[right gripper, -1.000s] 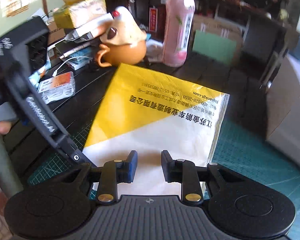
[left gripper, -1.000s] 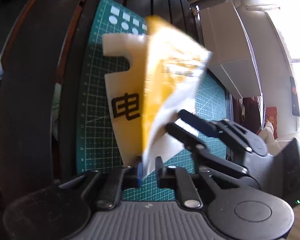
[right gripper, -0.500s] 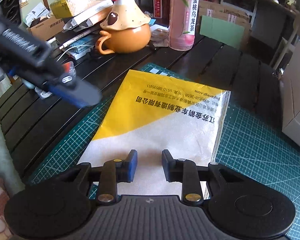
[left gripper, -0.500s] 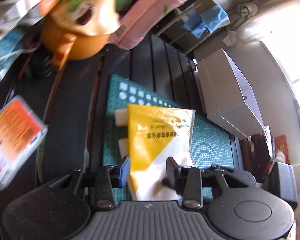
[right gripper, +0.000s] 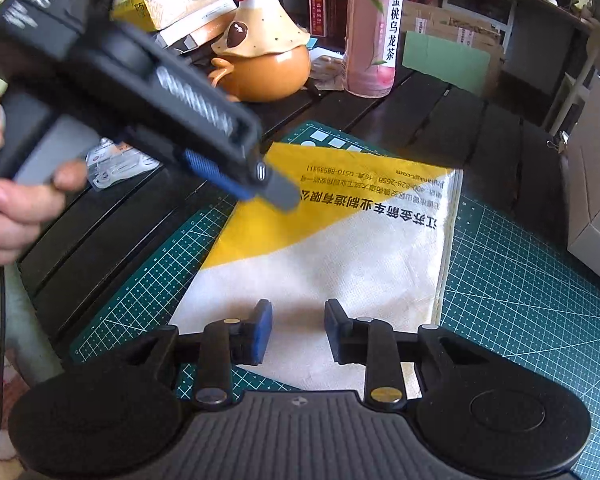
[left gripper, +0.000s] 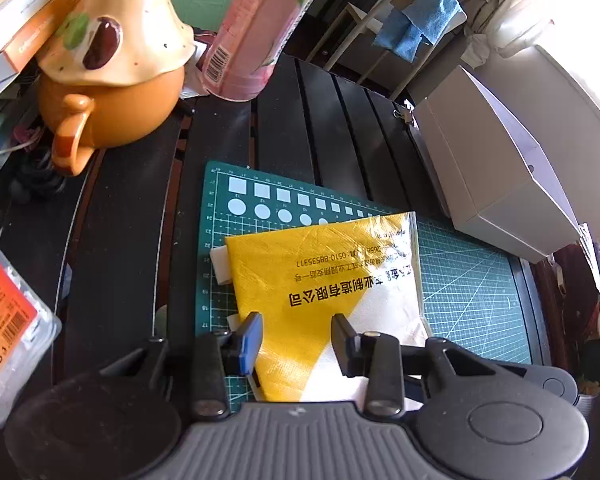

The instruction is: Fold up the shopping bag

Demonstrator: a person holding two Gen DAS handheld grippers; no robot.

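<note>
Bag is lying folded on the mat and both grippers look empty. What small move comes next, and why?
Probably lower the open left gripper onto the bag's left edge to start a second fold. The shopping bag lies flat on the green cutting mat, folded once, with white strips poking out at its left side. The right gripper is open above the near white part, placed to pin it. That's a judgement only.

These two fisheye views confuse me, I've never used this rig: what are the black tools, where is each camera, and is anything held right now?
No robot here: a person carries one hand-held gripper per hand, each with a camera looking along its fingers. In the left view, the left hand-held gripper is open above the folded yellow and white shopping bag, which lies on the green cutting mat. In the right view, the right hand-held gripper is also open over the bag. Nothing is held. An orange teapot and a pink bottle stand behind.
</note>
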